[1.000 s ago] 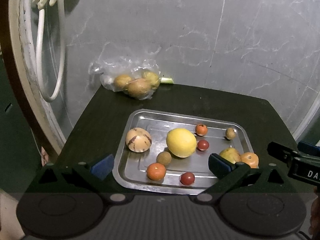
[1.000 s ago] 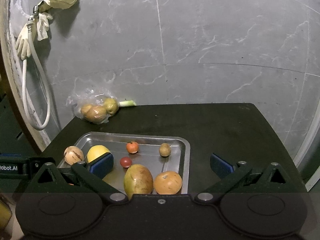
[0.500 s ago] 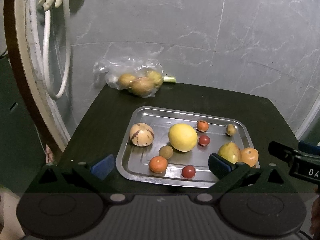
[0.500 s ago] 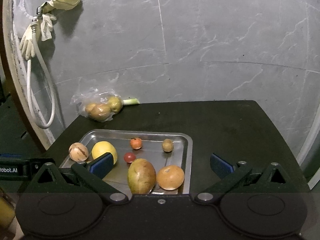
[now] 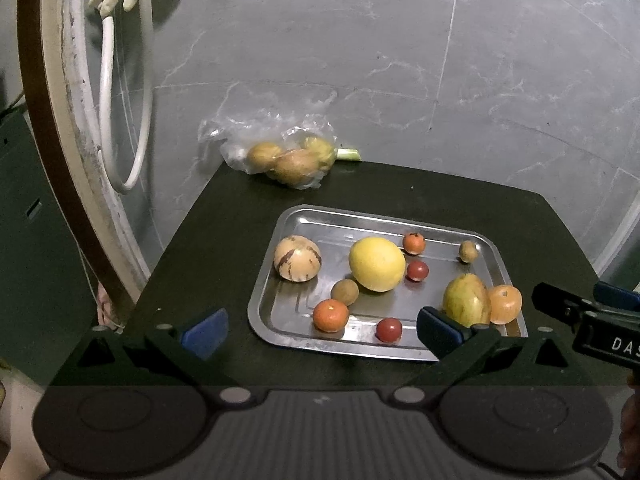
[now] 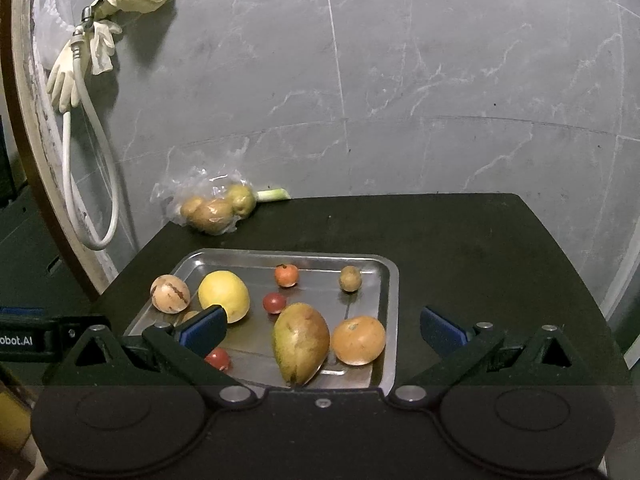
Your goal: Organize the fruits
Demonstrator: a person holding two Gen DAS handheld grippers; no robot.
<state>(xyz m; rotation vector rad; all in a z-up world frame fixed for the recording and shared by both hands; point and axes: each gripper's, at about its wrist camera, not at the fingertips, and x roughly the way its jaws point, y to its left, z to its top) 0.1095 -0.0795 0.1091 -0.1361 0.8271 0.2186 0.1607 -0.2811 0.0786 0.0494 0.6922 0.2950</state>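
While both pairs of blue-padded fingers stand spread wide with nothing between them, the left gripper (image 5: 320,330) hangs over the near edge of the shiny rectangular steel tray (image 5: 276,280) and the right gripper (image 6: 322,328) over its right half. Bare dark tabletop (image 6: 480,260) lies right of the tray. Inside sit a big round yellow citrus (image 5: 377,265), a green-yellow mango (image 6: 301,342) touching an orange persimmon (image 6: 359,340), and small red tomatoes (image 5: 389,329).
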